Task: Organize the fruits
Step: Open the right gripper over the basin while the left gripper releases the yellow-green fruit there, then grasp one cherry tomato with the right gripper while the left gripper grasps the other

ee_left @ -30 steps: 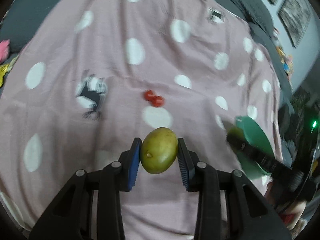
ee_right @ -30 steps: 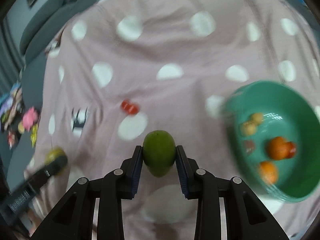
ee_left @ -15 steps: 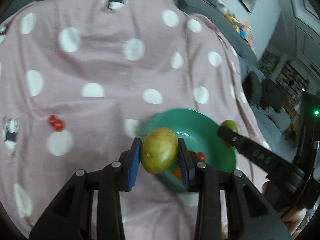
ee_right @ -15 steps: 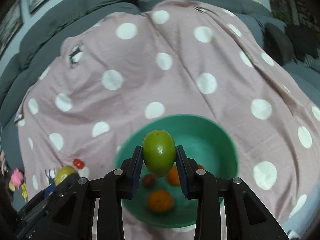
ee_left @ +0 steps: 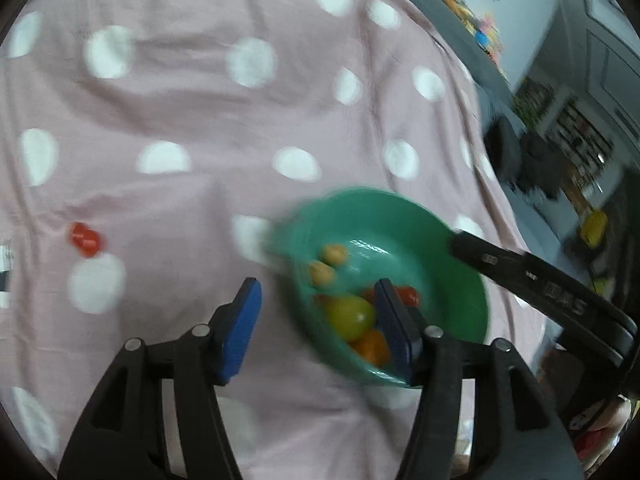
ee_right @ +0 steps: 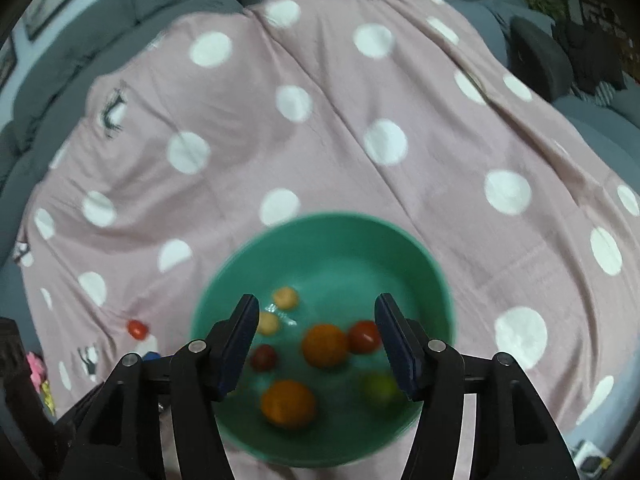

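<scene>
With both claws, left [ee_left: 318,320] and right [ee_right: 316,340], spread empty, the bowl [ee_right: 328,224] could be tipped on the soft blanket [ee_right: 320,140], and the red fruits [ee_left: 85,239] left out.

Bare cloth [ee_right: 400,120] lies open beyond the bowl [ee_right: 332,240]. Fruit crowds the bowl floor; 2 red tomatoes [ee_left: 85,239] sit well to its left.

Soft, even indoor light, fairly dim, with no hard shadows. Both views are fisheye: straight lines bow and a black ring closes the corners. Motion blur smears the bowl [ee_left: 460,240] rim and the fruit [ee_right: 288,402] inside it (worst in the left wrist view). A small white glare sits on the bowl's floor. The gripper fingers [ee_right: 240,344] stay sharp; the room at the edges is soft.
</scene>
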The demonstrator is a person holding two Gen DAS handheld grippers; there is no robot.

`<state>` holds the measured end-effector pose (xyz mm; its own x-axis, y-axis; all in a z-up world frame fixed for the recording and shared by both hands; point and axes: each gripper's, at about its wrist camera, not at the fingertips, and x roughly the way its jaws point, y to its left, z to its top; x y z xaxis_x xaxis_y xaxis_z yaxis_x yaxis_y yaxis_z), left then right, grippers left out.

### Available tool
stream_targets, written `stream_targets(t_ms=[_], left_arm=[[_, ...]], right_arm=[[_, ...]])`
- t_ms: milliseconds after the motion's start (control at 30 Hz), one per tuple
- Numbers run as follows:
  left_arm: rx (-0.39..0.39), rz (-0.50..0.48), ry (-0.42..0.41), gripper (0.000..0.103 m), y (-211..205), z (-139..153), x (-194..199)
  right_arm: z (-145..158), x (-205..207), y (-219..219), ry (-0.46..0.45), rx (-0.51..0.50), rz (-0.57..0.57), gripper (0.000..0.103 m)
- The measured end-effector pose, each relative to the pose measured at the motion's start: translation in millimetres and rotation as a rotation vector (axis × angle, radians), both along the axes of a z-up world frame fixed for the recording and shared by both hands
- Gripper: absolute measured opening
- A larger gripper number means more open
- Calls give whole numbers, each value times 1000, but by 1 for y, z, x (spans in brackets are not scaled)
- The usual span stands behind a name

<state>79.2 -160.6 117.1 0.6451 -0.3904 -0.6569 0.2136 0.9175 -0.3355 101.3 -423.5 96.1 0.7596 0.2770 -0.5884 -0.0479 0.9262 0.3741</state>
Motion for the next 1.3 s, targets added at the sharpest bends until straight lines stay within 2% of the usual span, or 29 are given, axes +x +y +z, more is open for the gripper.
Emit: stream_targets(t_ms=[67,167,200,267,333,433,500,533,633,867,967,1033,1133,1167,1200,1300], left_arm=[[-3,79,5,58,40,5,4],[57,208,2,56,99,8,9],[88,272,-1,56,124,8,11],[114,337,24,56,160,4,16],[98,357,53,52,187,-2,21],[65,353,110,44,215,-18,38],[72,333,138,35,219,-26,51],[81,310,153,29,218,-31,60],[73,270,182,28,213,-43,81],[-9,193,248,28,208,-72,118],[-28,184,263,28,207,-79,124],[-40,172,272,28,205,-84,127],[1,175,277,28,198,-92,130],[22,180,250,27,195,-92,130],[53,185,233,26,192,-92,129],[79,196,223,25,188,-90,127]], right_arm=[[7,0,18,-35,-6,44,61],[17,4,64,-56,1,160,61],[18,7,81,-58,12,210,61],[14,20,124,-18,16,338,61],[8,32,168,22,-20,419,59],[-6,50,232,48,-132,511,53],[-18,63,262,86,-147,543,49],[-26,71,274,113,-141,564,44],[-45,86,295,185,-137,573,36],[-65,108,306,215,-142,553,34],[-71,107,296,218,-100,552,32],[-71,103,283,217,-109,528,32],[-66,94,261,223,-120,508,32],[-64,91,255,222,-123,503,32],[-59,86,247,216,-129,495,31],[-43,70,227,167,-166,457,31]])
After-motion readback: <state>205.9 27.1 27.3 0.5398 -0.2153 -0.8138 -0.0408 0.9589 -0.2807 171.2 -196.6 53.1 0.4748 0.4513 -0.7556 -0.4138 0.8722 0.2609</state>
